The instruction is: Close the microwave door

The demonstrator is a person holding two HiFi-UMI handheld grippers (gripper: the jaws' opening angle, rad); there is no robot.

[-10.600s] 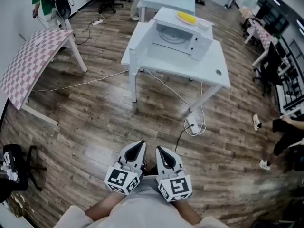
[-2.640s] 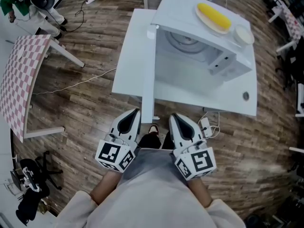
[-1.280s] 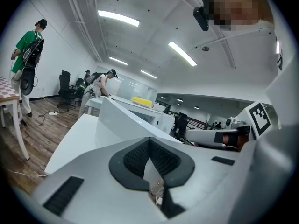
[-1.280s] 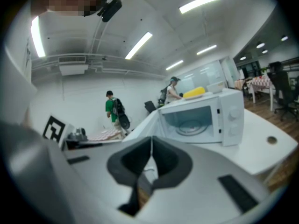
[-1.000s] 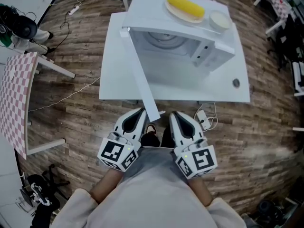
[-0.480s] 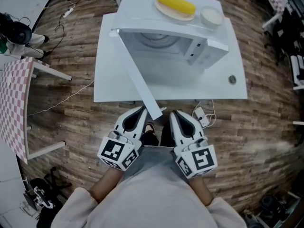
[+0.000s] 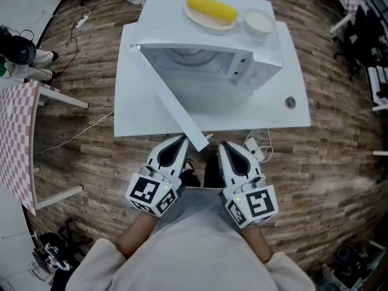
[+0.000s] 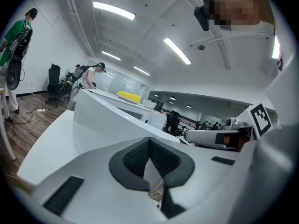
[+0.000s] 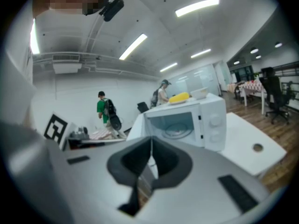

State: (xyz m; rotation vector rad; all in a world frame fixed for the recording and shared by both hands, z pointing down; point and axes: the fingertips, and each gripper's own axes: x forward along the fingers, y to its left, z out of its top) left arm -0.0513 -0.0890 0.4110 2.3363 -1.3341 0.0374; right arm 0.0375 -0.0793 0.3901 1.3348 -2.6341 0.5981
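A white microwave (image 7: 245,62) stands on a white table (image 7: 282,117), and its door (image 7: 167,99) is swung wide open toward me. The door's free end lies just past the tip of my left gripper (image 7: 180,140); whether they touch I cannot tell. My right gripper (image 7: 223,146) is beside it, at the table's near edge. Both are held close to my body, jaws together with nothing between them. The left gripper view shows the door (image 8: 110,122) ahead of the shut left gripper (image 8: 149,141). The right gripper view shows the open cavity (image 9: 175,122) beyond the shut right gripper (image 9: 150,146).
On top of the microwave sit a plate with a yellow corn cob (image 7: 211,9) and a small white bowl (image 7: 257,21). A power strip (image 7: 254,150) with cables lies on the wooden floor under the table's edge. A checked table (image 7: 15,138) stands at the left. People (image 9: 105,111) stand farther off.
I have come right up to the table; the microwave and its open door have slid left in the head view. Both grippers keep the same shut pose by my body.
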